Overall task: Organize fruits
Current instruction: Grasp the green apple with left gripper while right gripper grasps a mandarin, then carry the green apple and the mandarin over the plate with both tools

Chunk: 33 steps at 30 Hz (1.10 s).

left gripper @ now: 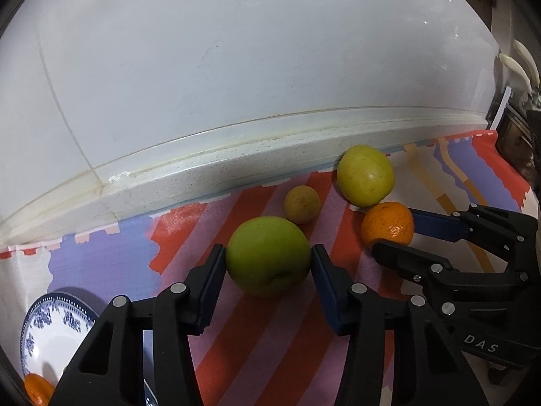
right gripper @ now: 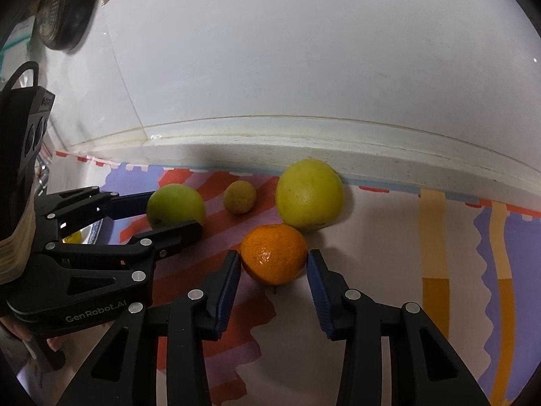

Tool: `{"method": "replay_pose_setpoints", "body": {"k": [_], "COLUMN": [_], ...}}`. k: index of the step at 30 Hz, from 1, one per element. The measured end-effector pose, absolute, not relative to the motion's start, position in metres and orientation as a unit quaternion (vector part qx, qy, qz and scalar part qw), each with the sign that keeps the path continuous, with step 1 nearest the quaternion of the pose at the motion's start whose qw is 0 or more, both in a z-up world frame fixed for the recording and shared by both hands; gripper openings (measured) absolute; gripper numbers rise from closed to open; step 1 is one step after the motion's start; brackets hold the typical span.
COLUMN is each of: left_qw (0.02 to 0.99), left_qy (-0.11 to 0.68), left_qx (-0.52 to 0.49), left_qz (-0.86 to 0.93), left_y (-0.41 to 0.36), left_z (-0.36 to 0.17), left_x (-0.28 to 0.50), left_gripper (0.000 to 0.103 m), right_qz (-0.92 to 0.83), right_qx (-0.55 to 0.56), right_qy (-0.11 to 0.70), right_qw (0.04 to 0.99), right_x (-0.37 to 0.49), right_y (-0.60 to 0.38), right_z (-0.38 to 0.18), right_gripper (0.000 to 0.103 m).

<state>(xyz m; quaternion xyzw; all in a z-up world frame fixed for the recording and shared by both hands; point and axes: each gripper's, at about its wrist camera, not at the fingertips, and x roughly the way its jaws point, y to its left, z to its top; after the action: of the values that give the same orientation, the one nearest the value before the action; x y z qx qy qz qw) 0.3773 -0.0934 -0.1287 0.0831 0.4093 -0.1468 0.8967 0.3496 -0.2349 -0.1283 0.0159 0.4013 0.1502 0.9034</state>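
Looking along the left gripper (left gripper: 268, 258), its fingers (left gripper: 211, 282) press both sides of a green apple (left gripper: 268, 255) resting on the striped cloth (left gripper: 257, 338) covering the desk. Beyond lie a small yellowish fruit (left gripper: 302, 204) and a larger yellow-green fruit (left gripper: 365, 175) against the wall ledge. At lower left sits a blue-patterned plate (left gripper: 50, 331) with an orange piece (left gripper: 38, 389) (only partly visible). The right gripper (left gripper: 394, 233) flanks the orange (left gripper: 387, 224).

From the right wrist, the right gripper (right gripper: 274, 262) has closed its fingers (right gripper: 319, 289) on the orange (right gripper: 274, 257), pads touching both sides. The left gripper (right gripper: 174, 211) clasps the apple (right gripper: 175, 205).
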Motion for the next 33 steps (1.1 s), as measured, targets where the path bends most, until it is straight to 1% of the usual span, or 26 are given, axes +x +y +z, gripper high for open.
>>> {"method": "replay_pose_setpoints", "body": {"k": [13, 33], "left_qw": [0.907, 0.939], "left_qy": [0.391, 0.325], "left_qx": [0.067, 0.042], "left_qz": [-0.143, -0.108], "left_y": [-0.080, -0.040], "left_z": [-0.105, -0.036], "left_x": [0.346, 0.274], "left_gripper": [0.050, 0.050], "right_qz": [0.143, 0.172], "right_qx": [0.018, 0.007], "right_qy": [0.390, 0.327], "right_qw": [0.910, 0.929], "right_x": [0.329, 0.264], "right_y": [-0.228, -0.195], "right_z": [-0.113, -0.043], "right_gripper": [0.041, 0.041]}}
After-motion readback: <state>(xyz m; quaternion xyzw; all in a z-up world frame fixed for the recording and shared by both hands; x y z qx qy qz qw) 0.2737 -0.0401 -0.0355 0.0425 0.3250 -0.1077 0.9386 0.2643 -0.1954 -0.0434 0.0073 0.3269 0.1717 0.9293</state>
